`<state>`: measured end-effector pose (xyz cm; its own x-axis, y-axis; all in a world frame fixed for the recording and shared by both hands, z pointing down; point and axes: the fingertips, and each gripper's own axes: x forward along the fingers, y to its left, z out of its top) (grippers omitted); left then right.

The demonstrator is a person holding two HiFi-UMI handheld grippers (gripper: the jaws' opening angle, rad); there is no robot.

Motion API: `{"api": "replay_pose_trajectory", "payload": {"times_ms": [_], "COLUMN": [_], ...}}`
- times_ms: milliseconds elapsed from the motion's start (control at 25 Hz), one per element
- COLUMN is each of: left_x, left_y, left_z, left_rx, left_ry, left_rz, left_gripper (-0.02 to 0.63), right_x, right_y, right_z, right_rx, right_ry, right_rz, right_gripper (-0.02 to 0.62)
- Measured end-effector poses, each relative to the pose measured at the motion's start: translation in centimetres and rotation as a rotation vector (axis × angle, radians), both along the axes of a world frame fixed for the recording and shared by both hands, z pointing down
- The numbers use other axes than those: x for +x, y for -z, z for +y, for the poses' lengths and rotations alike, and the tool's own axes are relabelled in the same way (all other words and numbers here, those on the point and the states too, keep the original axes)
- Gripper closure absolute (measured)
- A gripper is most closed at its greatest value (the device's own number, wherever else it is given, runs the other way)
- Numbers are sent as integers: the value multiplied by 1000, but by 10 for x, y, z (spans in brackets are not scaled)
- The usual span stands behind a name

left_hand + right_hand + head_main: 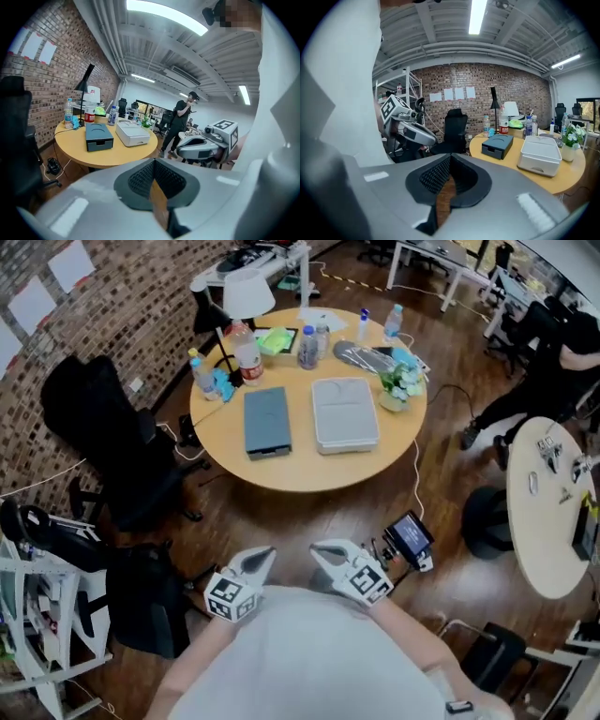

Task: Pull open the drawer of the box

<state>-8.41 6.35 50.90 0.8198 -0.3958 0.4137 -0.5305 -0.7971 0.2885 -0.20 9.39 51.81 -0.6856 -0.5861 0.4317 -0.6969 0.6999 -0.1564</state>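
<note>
Boxes (pixel 267 421) (pixel 345 414) two, tongs (pixel 267 553) (pixel 317 548) two.

Office, brick wall (pixel 141 329), swivel chair (pixel 89 418), round table (pixel 281 474)

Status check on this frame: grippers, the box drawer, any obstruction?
Left gripper and right gripper both shut, empty, at the chest. Dark box on round table, drawer closed, untouched, away across the floor. Nothing blocking its front.
</note>
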Motion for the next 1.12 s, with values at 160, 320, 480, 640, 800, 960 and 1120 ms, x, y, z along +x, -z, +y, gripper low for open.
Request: {"api": "replay_pose_trajectory", "payload": {"times_ms": [160, 320, 480, 640, 800, 960, 1120], "left_x": [-16, -2, 4, 24, 47, 47, 42], "left_y": [13, 10, -8, -4, -4, -16, -35], "left_z": [-42, -58, -58, -81, -104, -139, -160], "left_rx": [47, 8, -35, -3, 29, 39, 85], "left_ry": [73, 76, 69, 37, -8, -33, -73], "left_rz": [-3, -2, -11, -7, -34, -92, -159], "left_gripper": [600, 600, 600, 600, 600, 600, 600], "right_x": [-22, -15, -17, -12, 9, 8, 4], "right_y": [23, 34, 27, 31, 35, 33, 27], "right_z": [-59, -84, -83, -100, -118, -148, -167], "right_rx": [94, 139, 95, 94, 101, 95, 70], "right_ry": [112, 156, 171, 178, 203, 187, 156], "right_rz": [-30, -34, -40, -42, 47, 107, 116], "right_gripper": [592, 592, 592, 592, 592, 592, 592]}}
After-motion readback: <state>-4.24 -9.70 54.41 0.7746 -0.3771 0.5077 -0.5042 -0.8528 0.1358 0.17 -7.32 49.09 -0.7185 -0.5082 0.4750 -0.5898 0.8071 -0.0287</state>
